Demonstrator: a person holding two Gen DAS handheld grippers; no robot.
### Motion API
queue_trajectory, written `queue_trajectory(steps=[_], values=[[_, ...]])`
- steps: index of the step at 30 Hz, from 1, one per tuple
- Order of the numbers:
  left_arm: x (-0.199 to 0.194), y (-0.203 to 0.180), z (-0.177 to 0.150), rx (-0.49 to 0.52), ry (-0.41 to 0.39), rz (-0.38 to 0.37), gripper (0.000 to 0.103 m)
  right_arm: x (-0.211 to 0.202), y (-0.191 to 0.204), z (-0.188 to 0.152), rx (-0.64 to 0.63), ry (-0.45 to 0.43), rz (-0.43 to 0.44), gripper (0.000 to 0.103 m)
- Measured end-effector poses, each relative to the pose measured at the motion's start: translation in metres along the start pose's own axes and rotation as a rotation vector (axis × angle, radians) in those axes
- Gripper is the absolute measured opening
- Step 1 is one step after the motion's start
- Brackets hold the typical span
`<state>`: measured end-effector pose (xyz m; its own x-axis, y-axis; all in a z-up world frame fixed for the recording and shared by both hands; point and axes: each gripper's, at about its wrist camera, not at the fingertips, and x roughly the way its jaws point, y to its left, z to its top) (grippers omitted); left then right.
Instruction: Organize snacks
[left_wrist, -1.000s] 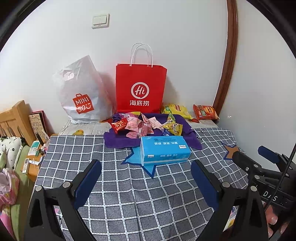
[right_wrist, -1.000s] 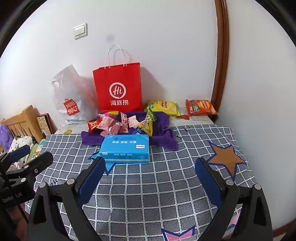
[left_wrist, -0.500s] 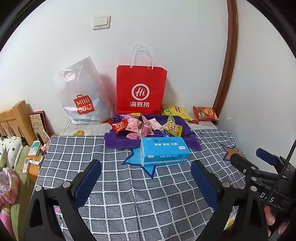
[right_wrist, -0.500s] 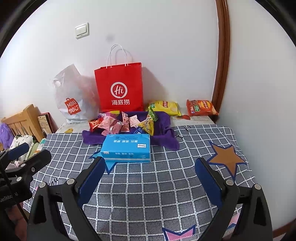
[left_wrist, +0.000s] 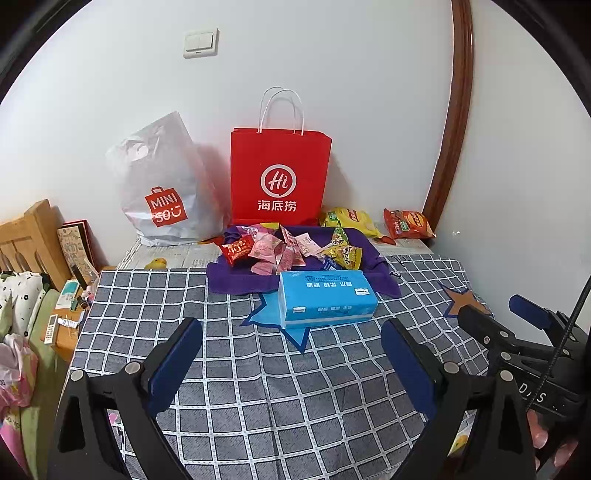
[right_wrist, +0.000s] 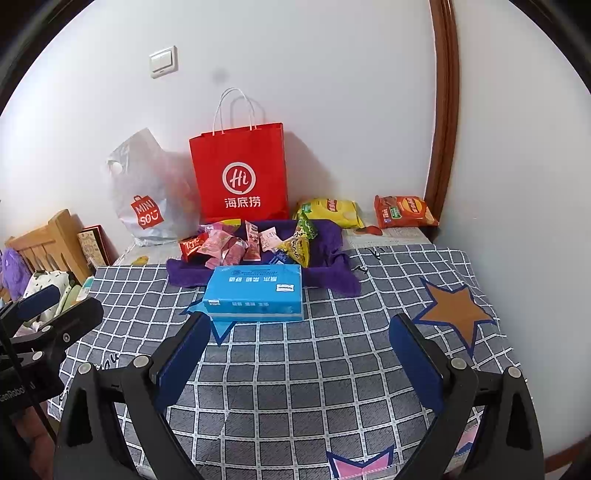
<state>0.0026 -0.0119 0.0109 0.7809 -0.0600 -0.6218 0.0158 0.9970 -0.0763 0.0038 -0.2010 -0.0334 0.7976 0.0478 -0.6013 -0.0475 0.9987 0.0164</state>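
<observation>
Since the earlier frames both views have drifted only slightly; nothing on the table has shifted. Left gripper (left_wrist: 291, 350) and right gripper (right_wrist: 299, 349): jaws spread wide, holding nothing, over the checked grey tablecloth (right_wrist: 332, 369). Crinkly snack packets (left_wrist: 280, 247) lie heaped on a purple cloth (left_wrist: 236, 275) behind the blue soft tissue pack (left_wrist: 327, 297). Far: red paper bag (left_wrist: 280, 177) marked "Hi", white plastic bag (left_wrist: 162, 184) marked "MINISO". Packet print is illegible.
</observation>
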Motion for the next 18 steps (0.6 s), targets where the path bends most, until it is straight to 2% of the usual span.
queue_trajectory(steps=[18], values=[[0.0001, 0.0011, 0.0001, 0.000, -0.001, 0.002, 0.098, 0.0002, -0.0027, 0.0001, 0.007, 0.000, 0.002, 0.096]])
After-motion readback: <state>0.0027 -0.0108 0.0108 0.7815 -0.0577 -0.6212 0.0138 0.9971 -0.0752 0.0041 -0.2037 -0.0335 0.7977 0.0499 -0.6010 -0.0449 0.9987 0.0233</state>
